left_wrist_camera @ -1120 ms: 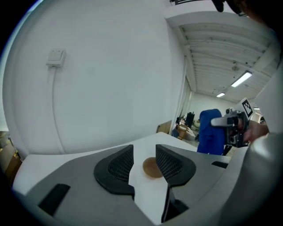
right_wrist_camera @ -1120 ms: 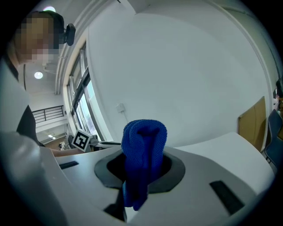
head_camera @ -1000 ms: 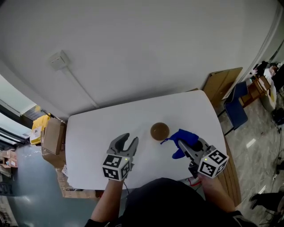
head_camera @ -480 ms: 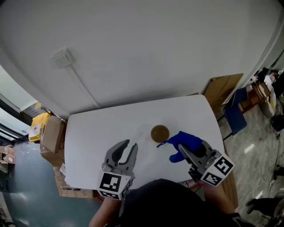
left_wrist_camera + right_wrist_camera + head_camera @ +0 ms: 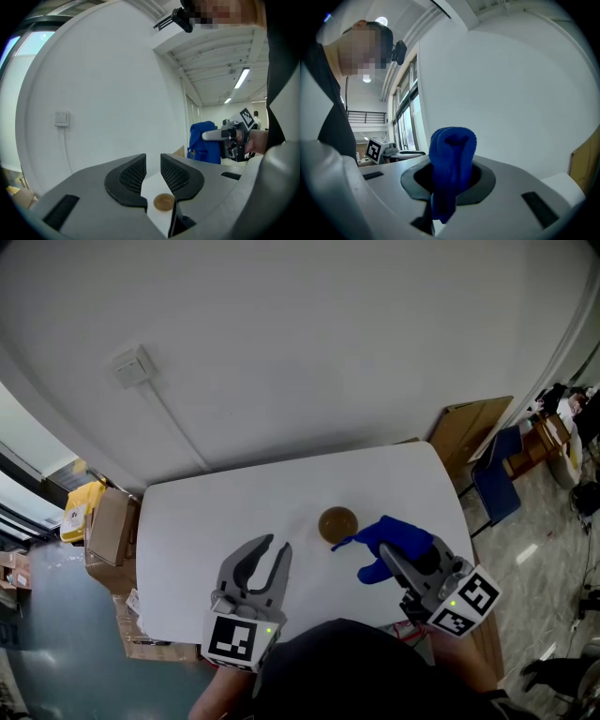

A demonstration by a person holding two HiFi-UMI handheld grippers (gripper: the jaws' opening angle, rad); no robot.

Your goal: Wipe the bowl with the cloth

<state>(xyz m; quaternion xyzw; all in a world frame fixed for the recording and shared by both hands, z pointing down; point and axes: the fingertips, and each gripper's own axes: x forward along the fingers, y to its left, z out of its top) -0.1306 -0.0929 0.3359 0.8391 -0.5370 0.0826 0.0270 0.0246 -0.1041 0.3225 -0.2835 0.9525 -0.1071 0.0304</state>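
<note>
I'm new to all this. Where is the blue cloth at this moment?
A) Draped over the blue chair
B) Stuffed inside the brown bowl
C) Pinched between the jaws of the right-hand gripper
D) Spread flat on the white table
C: the blue cloth sticks up from between the closed jaws of the right gripper, held above the table, while the bowl stands apart with nothing in it.

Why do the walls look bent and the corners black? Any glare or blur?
Head view: the wide lens bows the wall and the table edge; soft even light, the bowl casts hardly any shadow. Left gripper view: fisheye circle with black corners, ceiling strip lights glare upper right. Right gripper view: same black corners; the cloth is sharp, windows at left bright.
</note>
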